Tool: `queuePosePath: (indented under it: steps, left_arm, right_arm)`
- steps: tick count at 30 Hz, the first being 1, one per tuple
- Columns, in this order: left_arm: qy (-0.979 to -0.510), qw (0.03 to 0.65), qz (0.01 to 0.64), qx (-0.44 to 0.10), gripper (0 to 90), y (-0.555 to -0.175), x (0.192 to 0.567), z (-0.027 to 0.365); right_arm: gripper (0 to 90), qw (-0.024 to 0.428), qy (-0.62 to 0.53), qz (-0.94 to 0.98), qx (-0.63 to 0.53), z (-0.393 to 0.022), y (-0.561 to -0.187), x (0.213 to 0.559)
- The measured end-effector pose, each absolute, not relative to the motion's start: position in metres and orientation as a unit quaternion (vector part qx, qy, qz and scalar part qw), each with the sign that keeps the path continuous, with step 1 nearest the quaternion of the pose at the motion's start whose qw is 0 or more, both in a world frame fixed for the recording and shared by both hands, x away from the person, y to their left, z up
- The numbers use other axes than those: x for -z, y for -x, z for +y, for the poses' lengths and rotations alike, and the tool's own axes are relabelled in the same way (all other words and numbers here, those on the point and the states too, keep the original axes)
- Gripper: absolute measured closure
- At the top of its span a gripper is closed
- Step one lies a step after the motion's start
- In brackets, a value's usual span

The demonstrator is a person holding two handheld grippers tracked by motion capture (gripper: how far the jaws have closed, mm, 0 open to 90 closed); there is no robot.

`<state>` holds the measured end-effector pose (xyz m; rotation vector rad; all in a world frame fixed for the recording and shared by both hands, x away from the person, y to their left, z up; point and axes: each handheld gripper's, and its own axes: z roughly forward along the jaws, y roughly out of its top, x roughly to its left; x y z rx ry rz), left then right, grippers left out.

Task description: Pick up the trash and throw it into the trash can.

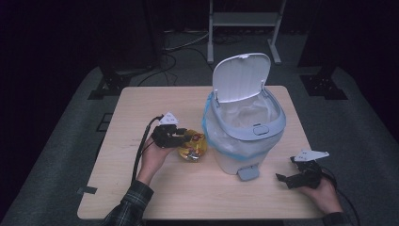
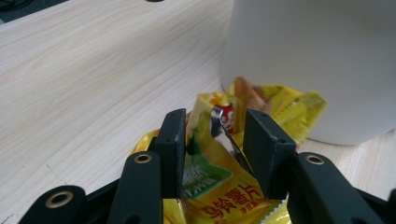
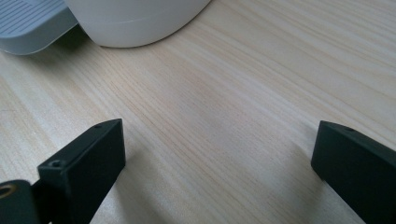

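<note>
We work at a pale wooden table [image 1: 141, 193] with rounded corners, standing on grey carpet in a dark room; a white metal frame [image 1: 244, 21] and loose black cables [image 1: 179, 44] sit on the floor beyond it.

We count one crumpled yellow foil snack bag [image 1: 193, 148], one white plastic pedal bin [image 1: 244, 136] and two black hand-held grippers. The bin's lid stands raised, a clear liner with a blue edge is folded over its rim, and its grey pedal faces us.

The snack bag lies on the table just beside the bin's left wall, touching it in the left gripper view. Our left gripper [image 1: 181, 136] reaches the bag from the left; in its own view the bag [image 2: 219, 172] rises between the two jaws, which press its crumpled foil on both sides.

Our right gripper [image 1: 294, 174] rests low over bare wood right of the pedal, its jaws spread wide with nothing between them.
</note>
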<state>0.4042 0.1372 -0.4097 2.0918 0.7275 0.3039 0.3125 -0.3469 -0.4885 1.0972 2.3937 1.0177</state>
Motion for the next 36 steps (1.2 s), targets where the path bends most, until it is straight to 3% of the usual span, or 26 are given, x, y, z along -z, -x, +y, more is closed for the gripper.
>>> queuePosePath:
  steps: [14, 22, 36]
  left_arm:
    - [-0.847, 0.43, 0.288, -0.123, 75.5, -0.403, 0.412, 0.14]
    - [-0.845, 0.435, 0.29, -0.115, 89.8, -0.401, 0.412, 0.141]
    - [-0.822, 0.48, 0.293, -0.091, 90.0, -0.401, 0.408, 0.157]
  right_arm:
    - [2.0, 0.159, -0.383, 0.837, -0.356, -0.347, -0.313, 0.488]
    - [2.0, 0.159, -0.383, 0.837, -0.356, -0.347, -0.313, 0.488]
    - [2.0, 0.159, -0.383, 0.837, -0.356, -0.347, -0.313, 0.488]
